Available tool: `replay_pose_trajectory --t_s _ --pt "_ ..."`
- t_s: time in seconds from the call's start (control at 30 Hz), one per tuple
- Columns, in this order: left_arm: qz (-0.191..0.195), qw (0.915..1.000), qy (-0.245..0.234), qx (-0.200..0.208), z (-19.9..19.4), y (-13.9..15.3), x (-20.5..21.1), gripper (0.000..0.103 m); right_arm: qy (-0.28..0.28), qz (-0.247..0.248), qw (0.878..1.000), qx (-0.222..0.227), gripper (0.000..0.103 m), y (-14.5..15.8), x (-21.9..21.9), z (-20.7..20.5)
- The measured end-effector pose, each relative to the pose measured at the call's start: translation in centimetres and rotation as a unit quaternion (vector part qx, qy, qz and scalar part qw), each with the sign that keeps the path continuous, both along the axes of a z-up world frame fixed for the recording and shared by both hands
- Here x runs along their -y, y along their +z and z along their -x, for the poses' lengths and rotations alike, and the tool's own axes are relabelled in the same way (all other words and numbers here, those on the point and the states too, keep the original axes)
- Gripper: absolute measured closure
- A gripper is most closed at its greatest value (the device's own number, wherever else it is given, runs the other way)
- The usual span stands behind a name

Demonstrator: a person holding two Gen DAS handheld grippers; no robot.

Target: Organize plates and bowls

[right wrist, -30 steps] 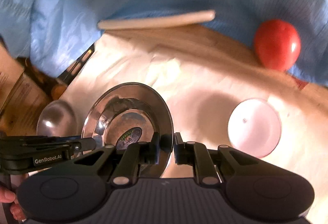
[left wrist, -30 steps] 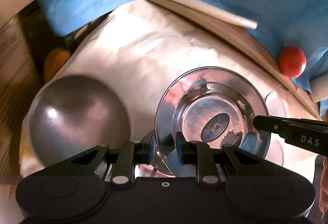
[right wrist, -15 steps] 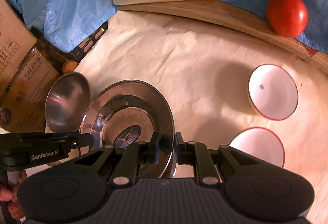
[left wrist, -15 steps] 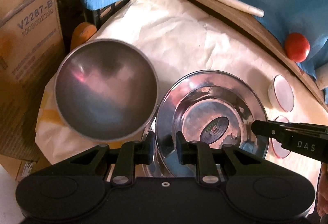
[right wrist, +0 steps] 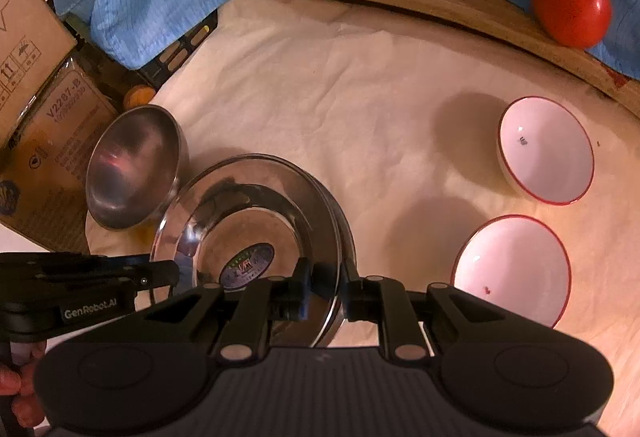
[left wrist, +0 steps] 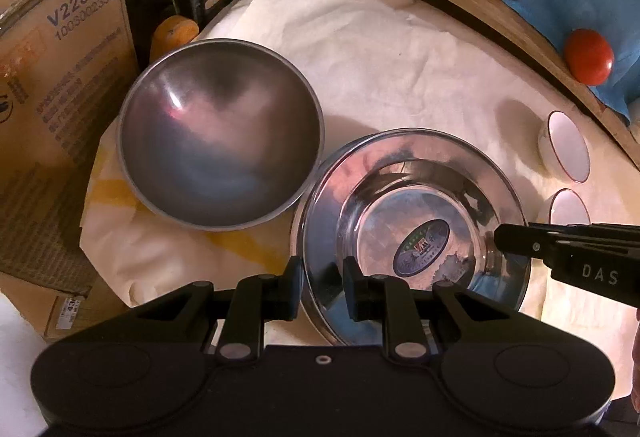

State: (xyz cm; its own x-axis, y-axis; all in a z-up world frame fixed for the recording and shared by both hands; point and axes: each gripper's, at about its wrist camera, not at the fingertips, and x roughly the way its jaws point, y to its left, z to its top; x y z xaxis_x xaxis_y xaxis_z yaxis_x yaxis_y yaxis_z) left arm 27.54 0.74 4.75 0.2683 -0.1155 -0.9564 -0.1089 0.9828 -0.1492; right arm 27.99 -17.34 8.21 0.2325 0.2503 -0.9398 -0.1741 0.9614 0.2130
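Paper-covered table: steel plate rim pinched by left gripper and right gripper.

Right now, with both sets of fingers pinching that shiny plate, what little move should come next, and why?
Probably lower the steel plate gently onto the cloth and only then let go. The left gripper and right gripper each clamp opposite rims, and the plate sits close beside the steel bowl.
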Motion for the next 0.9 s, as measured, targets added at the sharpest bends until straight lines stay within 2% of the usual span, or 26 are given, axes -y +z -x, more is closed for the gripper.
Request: replay_pose_trajectory --t_s 0.3,0.63,0.77,0.83,0.9 --pt "-0.009 0.9999 0.006 -0.005 0.4 -0.3 0.1 0.08 0.012 0.003 1.0 -0.008 0.085 -0.5 -0.6 -0.1" --pt "-0.018 0.9998 0.008 0.001 0.6 -0.2 0.2 0.076 0.018 0.008 1.0 0.007 0.082 -0.6 -0.7 0.3" --pt "-0.019 0.9998 0.009 0.007 0.8 0.1 0.2 0.067 0.014 0.006 1.0 0.013 0.078 -0.6 -0.5 0.5" --pt "-0.017 0.9997 0.011 0.012 0.9 0.4 0.1 0.058 0.011 0.005 1.0 0.018 0.068 -0.5 -0.4 0.6" --pt "-0.017 0.9996 0.015 0.018 0.9 0.7 0.0 0.05 0.01 0.003 1.0 0.024 0.064 -0.2 -0.3 0.8"
